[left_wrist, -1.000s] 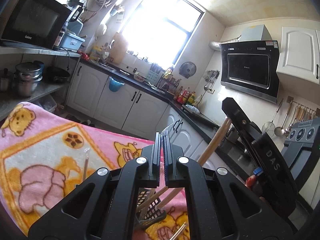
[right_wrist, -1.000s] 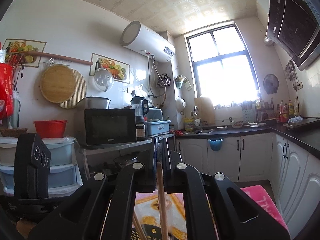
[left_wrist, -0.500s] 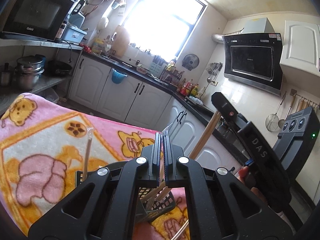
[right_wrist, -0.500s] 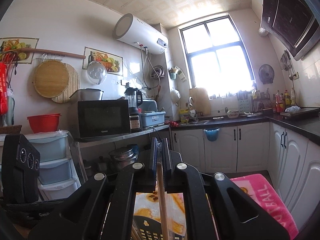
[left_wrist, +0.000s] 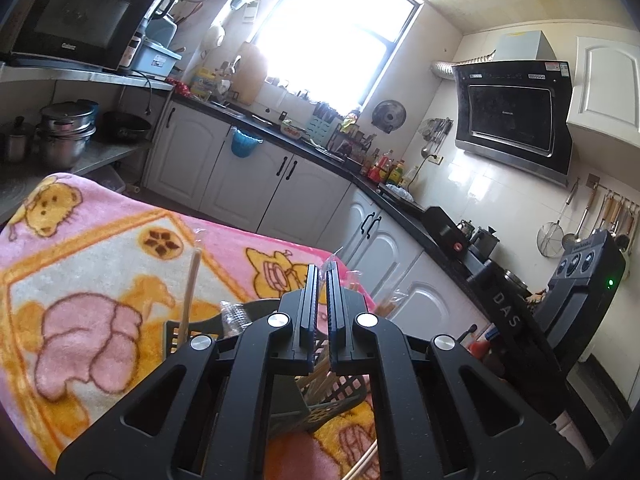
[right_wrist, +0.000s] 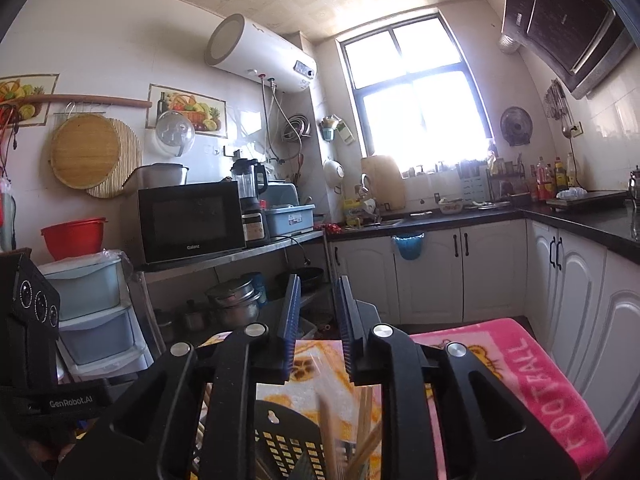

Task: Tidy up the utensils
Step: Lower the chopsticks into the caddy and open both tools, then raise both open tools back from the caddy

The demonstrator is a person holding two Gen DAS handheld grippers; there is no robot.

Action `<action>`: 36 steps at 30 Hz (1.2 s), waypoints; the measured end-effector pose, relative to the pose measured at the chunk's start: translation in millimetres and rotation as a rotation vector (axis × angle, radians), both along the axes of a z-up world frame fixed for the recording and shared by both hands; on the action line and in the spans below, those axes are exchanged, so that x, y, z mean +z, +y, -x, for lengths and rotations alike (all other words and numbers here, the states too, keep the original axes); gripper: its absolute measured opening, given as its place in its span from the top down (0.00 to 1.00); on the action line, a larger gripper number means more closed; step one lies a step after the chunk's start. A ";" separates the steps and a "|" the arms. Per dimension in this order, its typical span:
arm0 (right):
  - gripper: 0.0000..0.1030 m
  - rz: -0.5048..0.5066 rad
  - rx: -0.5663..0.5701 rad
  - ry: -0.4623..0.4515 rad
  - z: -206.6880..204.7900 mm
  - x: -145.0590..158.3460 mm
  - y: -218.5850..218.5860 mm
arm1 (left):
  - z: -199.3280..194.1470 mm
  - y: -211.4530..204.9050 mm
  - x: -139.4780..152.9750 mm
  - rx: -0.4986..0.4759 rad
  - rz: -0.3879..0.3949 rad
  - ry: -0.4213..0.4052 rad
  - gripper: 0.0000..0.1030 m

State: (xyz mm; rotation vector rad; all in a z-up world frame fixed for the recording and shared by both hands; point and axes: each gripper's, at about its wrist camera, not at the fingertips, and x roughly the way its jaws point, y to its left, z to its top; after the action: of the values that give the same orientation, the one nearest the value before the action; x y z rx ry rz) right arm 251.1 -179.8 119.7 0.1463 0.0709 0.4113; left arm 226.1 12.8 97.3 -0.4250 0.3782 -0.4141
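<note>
A dark perforated utensil basket stands on a pink cartoon blanket, holding several wooden chopsticks; it also shows in the right wrist view. My left gripper hovers above the basket, its jaws a narrow slit apart, with a bit of clear wrapper at the tips. My right gripper is open above the basket, and a blurred wooden chopstick stands below its fingers. One wrapped chopstick stands at the basket's left side.
The blanket covers a small table. White cabinets under a black counter run along the back and right. A steel shelf with pots and a microwave stands on the left. More chopsticks lie on the blanket near the basket.
My right gripper has opened and let go of the wooden chopstick, which has dropped towards the basket. Both grippers have tipped down, so that more of the basket shows.
</note>
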 end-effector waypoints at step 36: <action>0.54 0.042 -0.046 0.293 48.9 -34.7 -29.9 | 34.5 -2.1 3.2 0.007 -0.099 0.001 0.25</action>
State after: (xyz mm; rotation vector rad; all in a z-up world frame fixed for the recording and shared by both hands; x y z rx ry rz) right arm 202.2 -209.7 85.0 0.1654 0.3641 0.3403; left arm 191.6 10.8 100.5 -0.3298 0.3964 -0.3863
